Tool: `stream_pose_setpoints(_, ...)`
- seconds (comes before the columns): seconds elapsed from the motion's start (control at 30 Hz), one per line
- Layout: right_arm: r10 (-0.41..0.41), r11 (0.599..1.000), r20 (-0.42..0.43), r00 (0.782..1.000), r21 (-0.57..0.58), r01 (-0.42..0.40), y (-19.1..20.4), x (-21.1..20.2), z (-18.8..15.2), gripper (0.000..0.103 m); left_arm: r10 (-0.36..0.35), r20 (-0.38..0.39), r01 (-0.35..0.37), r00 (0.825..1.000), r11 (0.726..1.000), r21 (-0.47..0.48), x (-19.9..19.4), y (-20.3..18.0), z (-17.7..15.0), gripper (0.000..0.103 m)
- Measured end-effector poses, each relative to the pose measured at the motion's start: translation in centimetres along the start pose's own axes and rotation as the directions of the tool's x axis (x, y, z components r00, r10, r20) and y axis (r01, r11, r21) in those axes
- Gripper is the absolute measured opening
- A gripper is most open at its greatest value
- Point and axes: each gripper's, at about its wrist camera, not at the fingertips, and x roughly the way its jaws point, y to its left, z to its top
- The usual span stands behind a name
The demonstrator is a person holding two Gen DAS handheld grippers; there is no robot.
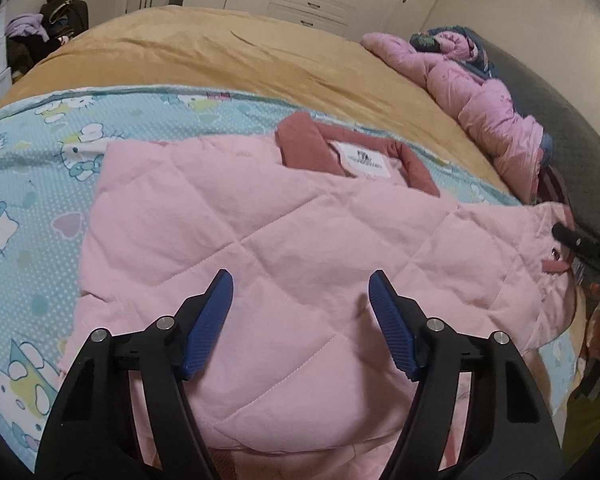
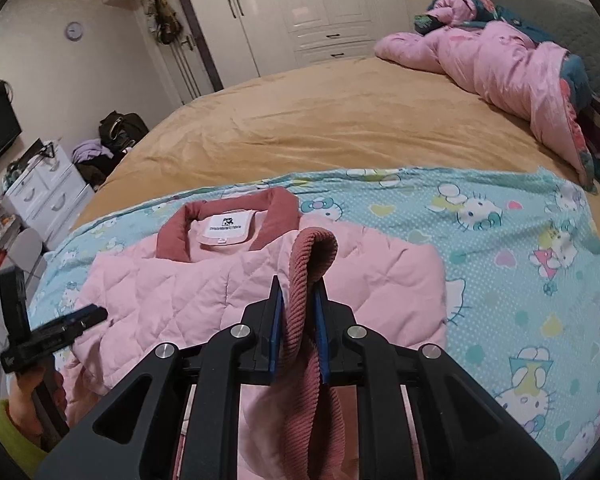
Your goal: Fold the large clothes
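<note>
A wide bed in smooth tan cloth carries a blue cartoon-print sheet. On the sheet lies a pale pink, diamond-quilted jacket with a dusty-rose collar. The right gripper is clenched on its ribbed rose cuff. The left gripper hangs spread above the quilting, pinching nothing.

right gripper clamped on ribbed cuff | over pink jacket | cartoon sheet
</note>
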Motion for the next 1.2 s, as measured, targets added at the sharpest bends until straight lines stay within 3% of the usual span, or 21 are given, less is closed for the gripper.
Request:
stream_pose_setpoints(0.1, -0.043, 0.999, -0.019, 0.999, -0.020, 0.043, 0.5, 0.2, -0.1, 0.026, 0.009, -0.007, -0.009, 1.000, 1.000, 0.006, 0.5, 0.0, -0.3, 0.062)
stream_pose_setpoints(0.13, -0.049, 0.998, -0.028, 0.998, -0.032, 0.048, 0.8, 0.3, -0.1, 0.035, 0.014, -0.011, -0.014, 1.000, 1.000, 0.011, 0.6, 0.0, -0.4, 0.062)
stream_pose_setpoints(0.17, -0.067, 0.997, -0.023, 0.997, -0.041, 0.066, 0.9, 0.2, -0.2, 0.054, 0.019, -0.014, -0.018, 1.000, 1.000, 0.013, 0.8, 0.0, -0.4, 0.062)
stream_pose_setpoints(0.23, -0.117, 0.992, 0.014, 0.993, -0.049, 0.118, 1.5, -0.4, -0.3, 0.067, 0.021, -0.017, -0.021, 1.000, 1.000, 0.017, 1.0, 0.0, -0.4, 0.062)
stream_pose_setpoints(0.33, -0.096, 0.994, 0.035, 0.995, -0.046, 0.097, 2.6, -0.6, -0.3, 0.067, 0.031, -0.023, -0.031, 0.999, 0.999, 0.020, 1.3, 0.0, -0.6, 0.062)
stream_pose_setpoints(0.53, -0.019, 0.992, -0.023, 1.000, -0.129, 0.015, 6.7, 1.9, -1.5, 0.068, 0.048, -0.035, -0.047, 0.998, 0.998, 0.033, 1.9, 0.0, -0.9, 0.062)
stream_pose_setpoints(0.7, 0.012, 0.990, -0.115, 0.993, -0.141, -0.028, 8.9, 4.9, -2.6, 0.079, 0.048, -0.038, -0.047, 0.998, 0.998, 0.034, 2.1, 0.0, -1.1, 0.062)
stream_pose_setpoints(0.83, -0.016, 0.988, -0.150, 0.989, -0.156, -0.008, 9.4, 6.5, -3.5, 0.083, 0.047, -0.035, -0.046, 0.998, 0.998, 0.030, 2.2, 0.0, -1.2, 0.062)
stream_pose_setpoints(0.93, -0.024, 0.988, -0.240, 0.970, -0.154, -0.014, 8.6, 9.2, -4.9, 0.090, 0.050, -0.038, -0.048, 0.998, 0.998, 0.030, 2.3, 0.0, -1.3, 0.062)
stream_pose_setpoints(1.2, -0.074, 0.981, -0.220, 0.973, -0.194, 0.031, 8.7, 10.9, -6.9, 0.091, 0.067, -0.042, -0.065, 0.997, 0.997, 0.042, 3.0, -0.1, -1.6, 0.062)
